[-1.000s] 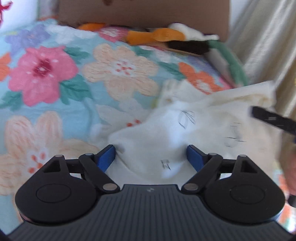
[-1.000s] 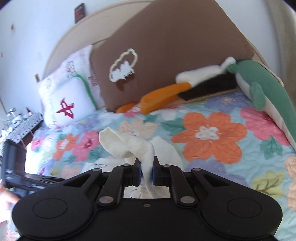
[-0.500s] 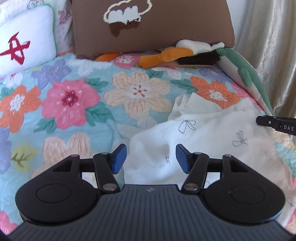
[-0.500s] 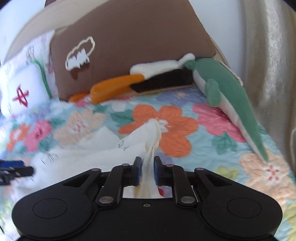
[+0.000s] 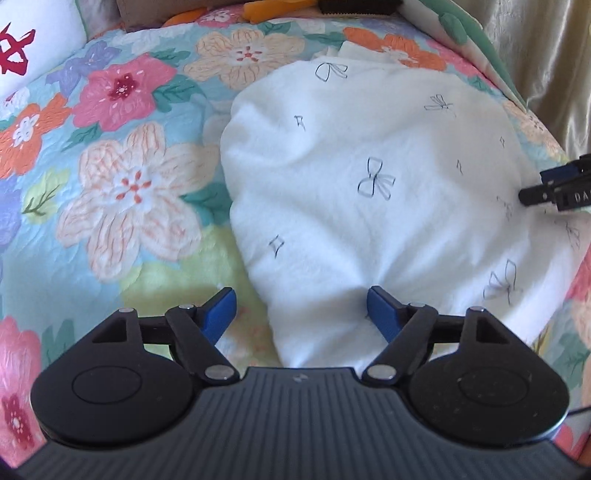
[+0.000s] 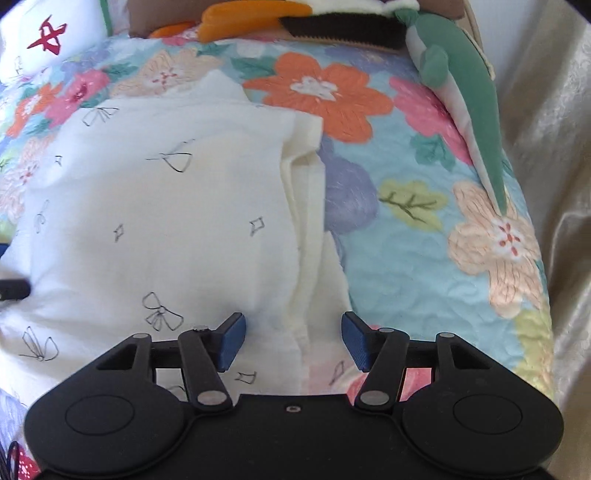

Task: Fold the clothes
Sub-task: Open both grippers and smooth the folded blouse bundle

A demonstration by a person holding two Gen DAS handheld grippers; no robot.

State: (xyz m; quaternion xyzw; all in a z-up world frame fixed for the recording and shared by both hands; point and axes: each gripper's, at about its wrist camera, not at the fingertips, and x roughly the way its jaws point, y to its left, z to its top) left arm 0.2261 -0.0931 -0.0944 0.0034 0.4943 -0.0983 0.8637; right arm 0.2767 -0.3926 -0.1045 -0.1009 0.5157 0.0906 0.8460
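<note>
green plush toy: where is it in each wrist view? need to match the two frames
Left wrist: green plush toy sits in the top right corner, partly cropped, along the quilt's edge by the curtain.
Right wrist: upper right, stretched diagonally along the same edge.
Shared landmark: white garment with bow prints.

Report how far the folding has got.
Done: the white garment lies flat on the quilt, one side edge already folded in along its right. In hand: nothing, since the left tool and right tool are both open above it. Left: further folds to make it compact.
</note>
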